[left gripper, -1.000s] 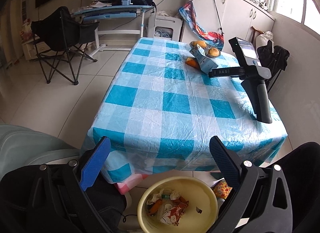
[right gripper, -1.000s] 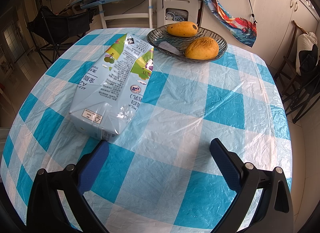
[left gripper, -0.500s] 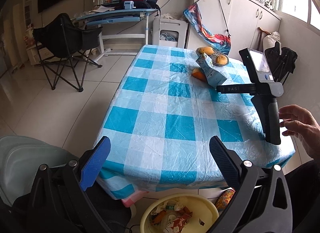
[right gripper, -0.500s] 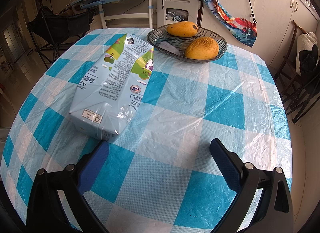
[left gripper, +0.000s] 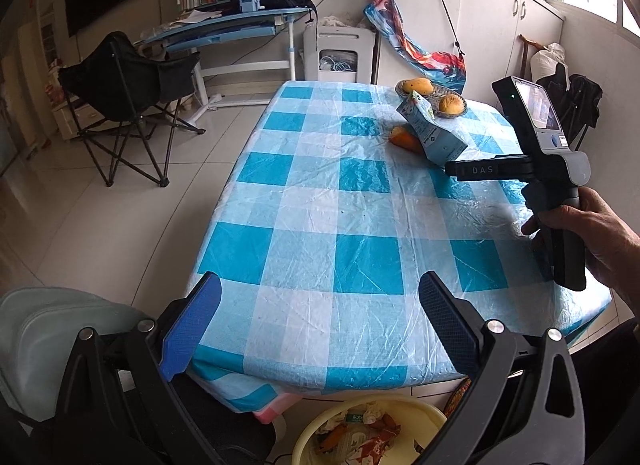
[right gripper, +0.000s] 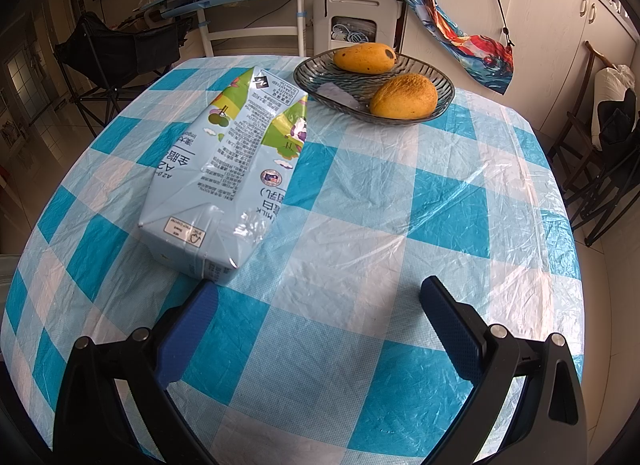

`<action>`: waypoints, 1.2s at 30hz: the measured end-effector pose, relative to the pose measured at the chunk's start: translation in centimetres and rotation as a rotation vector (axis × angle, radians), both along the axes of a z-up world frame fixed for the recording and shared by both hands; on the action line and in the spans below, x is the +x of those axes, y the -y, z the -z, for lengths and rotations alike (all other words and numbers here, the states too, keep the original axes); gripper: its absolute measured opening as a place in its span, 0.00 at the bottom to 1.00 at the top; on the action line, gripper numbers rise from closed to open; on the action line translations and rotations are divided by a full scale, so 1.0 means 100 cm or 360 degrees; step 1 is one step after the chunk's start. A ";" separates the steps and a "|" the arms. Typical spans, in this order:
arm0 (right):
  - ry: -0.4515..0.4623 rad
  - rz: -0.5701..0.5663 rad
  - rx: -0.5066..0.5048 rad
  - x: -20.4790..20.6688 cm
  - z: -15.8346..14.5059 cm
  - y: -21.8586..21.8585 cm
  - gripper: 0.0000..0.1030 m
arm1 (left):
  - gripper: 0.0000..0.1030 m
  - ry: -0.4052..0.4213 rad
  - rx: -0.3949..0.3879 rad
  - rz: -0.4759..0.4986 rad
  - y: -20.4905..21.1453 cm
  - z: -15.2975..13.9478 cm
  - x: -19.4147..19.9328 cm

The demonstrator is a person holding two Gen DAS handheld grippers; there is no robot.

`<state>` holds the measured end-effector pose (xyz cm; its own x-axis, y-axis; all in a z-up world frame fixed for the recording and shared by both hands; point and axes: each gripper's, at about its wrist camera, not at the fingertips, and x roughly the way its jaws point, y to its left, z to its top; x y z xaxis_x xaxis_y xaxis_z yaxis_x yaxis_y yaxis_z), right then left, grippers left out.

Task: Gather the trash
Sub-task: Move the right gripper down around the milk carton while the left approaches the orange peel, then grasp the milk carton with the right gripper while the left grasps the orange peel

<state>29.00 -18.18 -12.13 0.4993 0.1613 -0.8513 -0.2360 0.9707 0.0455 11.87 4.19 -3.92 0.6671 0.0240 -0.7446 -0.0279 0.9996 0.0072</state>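
Observation:
A light blue milk carton (right gripper: 228, 169) lies on its side on the blue-checked table (right gripper: 360, 265); it also shows in the left wrist view (left gripper: 434, 129), with an orange piece of trash (left gripper: 404, 137) beside it. My right gripper (right gripper: 316, 313) is open and empty, just short of the carton's near end. In the left wrist view a hand holds its handle (left gripper: 560, 225) over the table's right side. My left gripper (left gripper: 316, 313) is open and empty at the table's near edge, above a yellow bin (left gripper: 424, 417) holding wrappers.
A glass dish (right gripper: 440, 81) with two mangoes (right gripper: 404, 97) stands behind the carton. A folding chair (left gripper: 128, 105) and a desk (left gripper: 224, 25) stand on the floor to the left. White cabinets (left gripper: 480, 17) line the right wall. A pale seat (left gripper: 48, 337) is at lower left.
My left gripper has risen and moved forward over the table's near edge, so the bin shows less. A hand has taken the right gripper's handle. The right gripper has barely moved.

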 end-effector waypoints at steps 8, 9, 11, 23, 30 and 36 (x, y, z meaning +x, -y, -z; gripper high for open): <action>-0.0068 -0.0143 -0.0016 -0.011 -0.002 0.001 0.93 | 0.93 -0.0019 -0.0119 -0.0014 0.001 -0.002 0.032; -0.0091 -0.0153 -0.0030 -0.012 -0.003 0.002 0.93 | 0.93 -0.0018 -0.0131 -0.0020 0.000 -0.002 0.036; -0.0069 -0.0120 -0.0057 -0.016 -0.009 0.006 0.93 | 0.93 -0.0016 -0.0141 -0.0044 -0.001 -0.002 0.043; -0.0012 -0.0044 0.0609 0.015 -0.036 -0.001 0.93 | 0.93 -0.0027 -0.0169 -0.0113 0.000 0.006 0.072; -0.0101 0.0014 0.0659 0.045 -0.020 -0.018 0.93 | 0.93 -0.0028 -0.0169 -0.0100 0.007 0.010 0.095; -0.0198 -0.0008 0.0711 0.048 -0.009 -0.005 0.60 | 0.93 0.0004 -0.0217 -0.0112 0.018 0.009 0.127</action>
